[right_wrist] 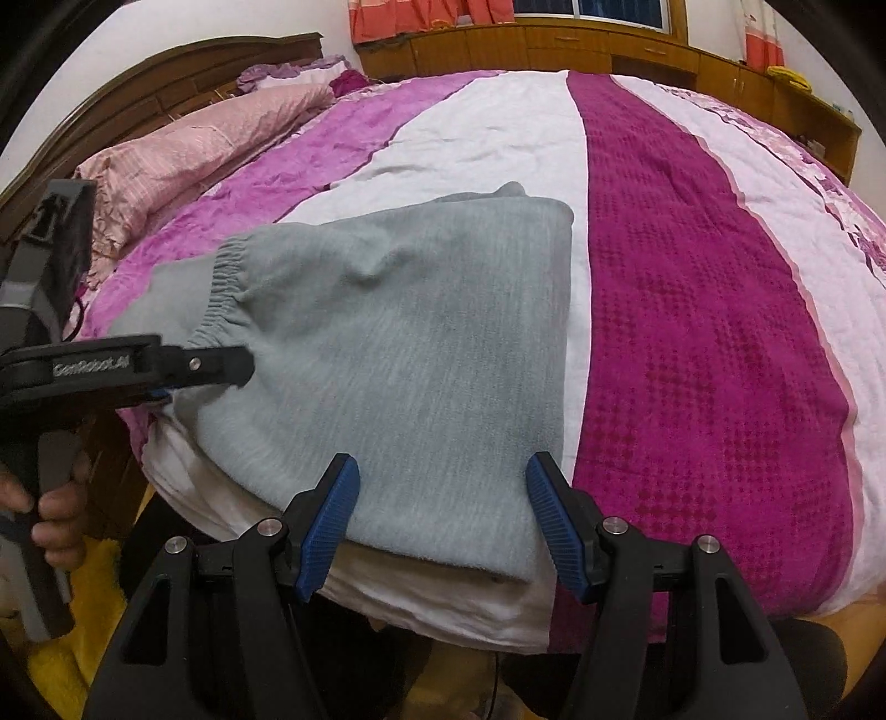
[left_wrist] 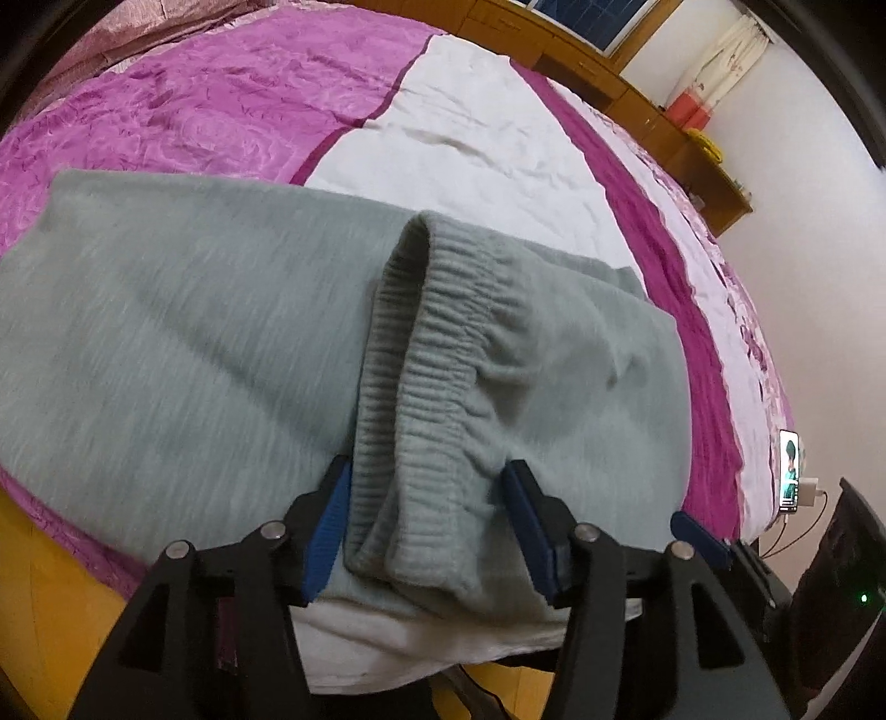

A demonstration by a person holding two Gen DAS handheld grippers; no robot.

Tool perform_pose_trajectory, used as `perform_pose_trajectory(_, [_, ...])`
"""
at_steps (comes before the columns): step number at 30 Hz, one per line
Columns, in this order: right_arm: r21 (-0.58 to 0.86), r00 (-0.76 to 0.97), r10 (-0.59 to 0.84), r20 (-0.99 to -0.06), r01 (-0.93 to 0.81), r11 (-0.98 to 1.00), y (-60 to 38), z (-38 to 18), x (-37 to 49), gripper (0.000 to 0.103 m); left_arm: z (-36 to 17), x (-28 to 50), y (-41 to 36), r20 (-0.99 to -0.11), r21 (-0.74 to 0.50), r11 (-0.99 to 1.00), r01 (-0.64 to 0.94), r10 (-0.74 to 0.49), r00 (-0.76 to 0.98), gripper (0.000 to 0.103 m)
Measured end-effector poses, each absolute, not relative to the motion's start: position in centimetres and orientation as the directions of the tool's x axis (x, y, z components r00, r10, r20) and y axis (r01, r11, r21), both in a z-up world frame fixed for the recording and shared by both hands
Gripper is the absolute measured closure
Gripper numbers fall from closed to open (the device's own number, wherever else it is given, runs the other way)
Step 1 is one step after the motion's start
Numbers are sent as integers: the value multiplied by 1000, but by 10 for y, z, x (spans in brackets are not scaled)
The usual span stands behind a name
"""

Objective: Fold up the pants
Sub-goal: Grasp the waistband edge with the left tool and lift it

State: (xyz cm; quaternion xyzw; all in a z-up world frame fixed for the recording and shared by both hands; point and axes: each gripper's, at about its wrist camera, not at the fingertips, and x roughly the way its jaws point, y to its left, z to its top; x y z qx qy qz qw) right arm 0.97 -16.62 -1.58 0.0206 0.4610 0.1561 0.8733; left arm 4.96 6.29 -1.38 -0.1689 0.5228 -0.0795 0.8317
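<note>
The grey pants (right_wrist: 398, 354) lie folded on the near part of the bed (right_wrist: 692, 332), across its white stripe and partly over the pink satin stripe, with the near edge hanging just over the bed's front edge. The elastic waistband (left_wrist: 437, 387) is doubled back on top of the fabric and runs toward the left gripper (left_wrist: 426, 515). In the left wrist view the ribbed band lies between that gripper's two blue pads (left_wrist: 326, 531); the left pad sits against the fabric's side while the right pad stands slightly apart from it, so the jaws are released around the waistband, not clenched on it. No earlier view is given to compare.

The right gripper (right_wrist: 443, 509) hangs above the near right corner of the folded pants. Its blue pads (right_wrist: 554, 526) stand wide on either side of a flat stretch of grey cloth, pressing on nothing, so these jaws are released as well.

In the right wrist view the left gripper's black body comes in from the left at the waistband end, and a person's hand (right_wrist: 50, 515) grips its handle. Beyond the pants lies a pink pillow (right_wrist: 183, 149) by the dark wooden headboard (right_wrist: 166, 77). A wooden cabinet (right_wrist: 554, 44) runs along the far wall. A lit phone (left_wrist: 789, 471) lies at the bed's right edge in the left wrist view.
</note>
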Motion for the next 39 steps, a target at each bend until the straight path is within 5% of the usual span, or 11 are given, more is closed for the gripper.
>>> perform_pose_trajectory(2, [185,530,298,-794,-257,948,-167,-16,8,46,-13,50,61,-845,-353,934,-44,-299,443,46])
perform_pose_trajectory(7, [210,532,320,-784,-257,943,-172,-17,7,46,-2,40,48,-854,-257,966,-21,-217,472,70])
perform_pose_trajectory(11, [217,532,325,-782,-255,942,-172,-17,7,46,-5,42,34,-863,-144,989,38,-145,483,68])
perform_pose_trajectory(19, [238,531,339,-776,-252,938,-176,-16,6,46,-14,44,38,-841,-165,985,50,-167,514,63])
perform_pose_trajectory(25, [284,535,365,-762,-230,931,-185,-9,4,46,-4,42,46,-823,-229,973,39,-215,526,82])
perform_pose_trajectory(39, [452,588,416,-694,-93,887,-235,-3,1,46,73,26,51,-714,-253,957,140,-282,641,83])
